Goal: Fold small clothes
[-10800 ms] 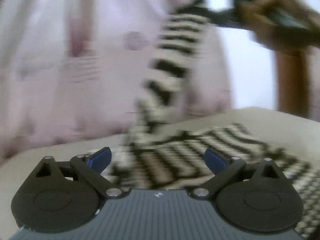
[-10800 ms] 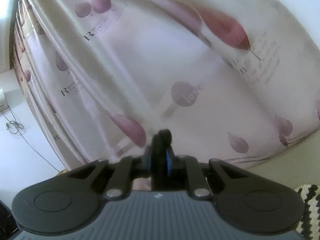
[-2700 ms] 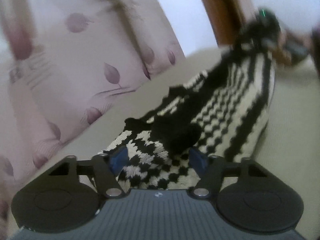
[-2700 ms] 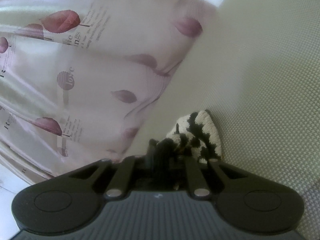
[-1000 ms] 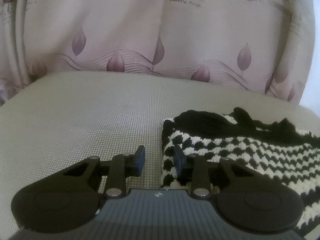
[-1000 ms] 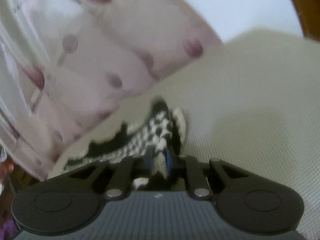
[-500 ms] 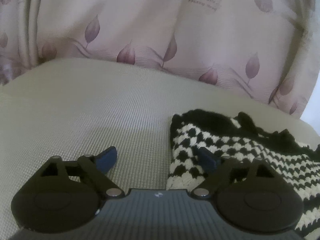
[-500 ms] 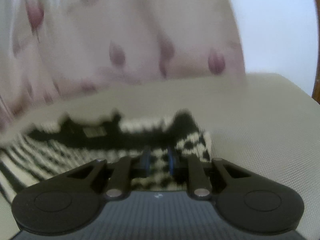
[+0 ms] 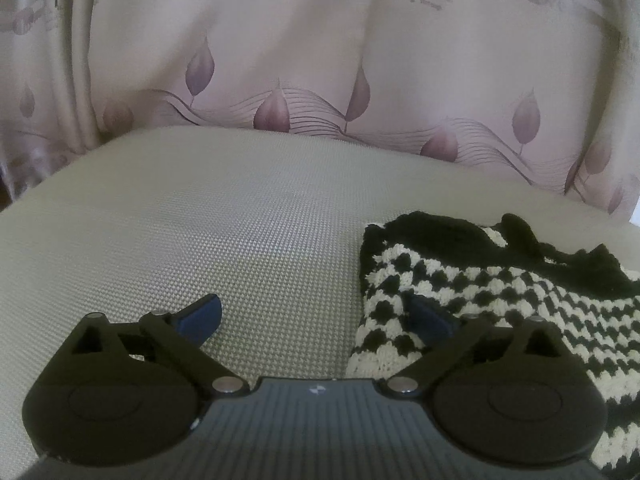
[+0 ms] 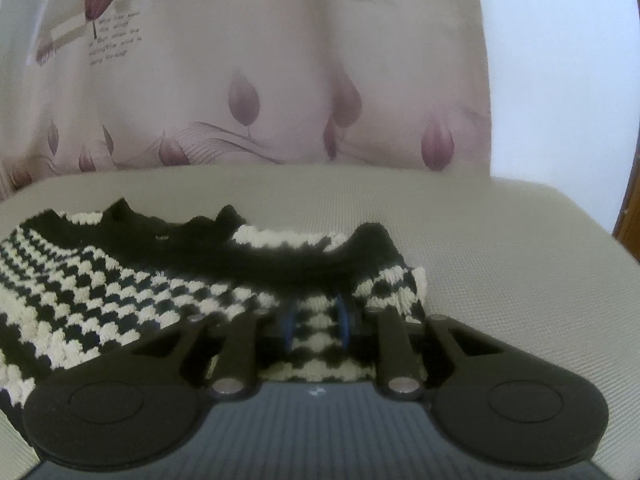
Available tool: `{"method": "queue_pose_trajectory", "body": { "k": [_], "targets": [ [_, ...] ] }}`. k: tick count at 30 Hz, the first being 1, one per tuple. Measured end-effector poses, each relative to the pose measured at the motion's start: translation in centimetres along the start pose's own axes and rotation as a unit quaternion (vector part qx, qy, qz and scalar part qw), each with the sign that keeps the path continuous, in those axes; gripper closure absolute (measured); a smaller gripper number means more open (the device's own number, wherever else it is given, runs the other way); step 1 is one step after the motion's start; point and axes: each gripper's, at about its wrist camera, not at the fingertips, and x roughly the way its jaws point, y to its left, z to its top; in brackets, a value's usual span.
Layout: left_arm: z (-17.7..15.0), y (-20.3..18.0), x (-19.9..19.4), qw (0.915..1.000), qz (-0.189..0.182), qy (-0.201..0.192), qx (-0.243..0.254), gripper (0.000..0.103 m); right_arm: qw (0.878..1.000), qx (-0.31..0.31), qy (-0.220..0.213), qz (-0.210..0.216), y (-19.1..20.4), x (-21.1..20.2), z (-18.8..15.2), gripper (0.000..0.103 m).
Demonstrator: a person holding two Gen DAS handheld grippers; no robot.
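We look into a home: a beige woven cushion [image 9: 224,232] sits before a pink leaf-print curtain [image 9: 304,52], with a white wall [image 10: 560,64] and wooden frame [image 10: 630,216] beside.

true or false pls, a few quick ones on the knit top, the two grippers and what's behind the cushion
1. The left gripper stands open with nothing pinched. True.
2. The right gripper is wide open. False: it is nearly shut on the knit top.
3. The top is plain red. False: black and cream checks.
4. The top lies on a beige cushion. True.
5. A leaf-print curtain hangs behind. True.
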Motion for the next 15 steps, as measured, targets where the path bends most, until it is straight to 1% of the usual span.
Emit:
{"method": "queue_pose_trajectory", "body": {
  "k": [7, 8, 10, 11, 12, 15],
  "targets": [
    [0.0, -0.1, 0.0, 1.0, 0.004, 0.0, 0.005, 0.003, 1.0, -0.007, -0.004, -0.001, 0.2, -0.4, -0.1, 0.079],
    [0.0, -0.2, 0.0, 1.0, 0.005, 0.0, 0.006, 0.003, 1.0, -0.011, -0.005, 0.0, 0.3, -0.5, -0.1, 0.074],
    [0.0, -0.3, 0.0, 0.9999, 0.007, -0.001, 0.009, 0.002, 1.0, -0.02, -0.008, 0.005, 0.6, -0.7, -0.2, 0.047],
    [0.0, -0.3, 0.0, 0.9999, 0.007, -0.001, 0.01, 0.002, 1.0, -0.023, -0.01, 0.01, 0.7, -0.9, -0.2, 0.012],
    [0.0, -0.3, 0.1, 0.9999, 0.009, -0.001, 0.012, 0.002, 1.0, -0.024, -0.011, 0.016, 0.7, -1.0, -0.3, 0.0],
    [0.0, -0.4, 0.1, 0.9998, 0.012, -0.002, 0.015, 0.002, 0.999, -0.018, -0.024, 0.025, 0.5, -1.5, -0.4, 0.0]
  ]
}}
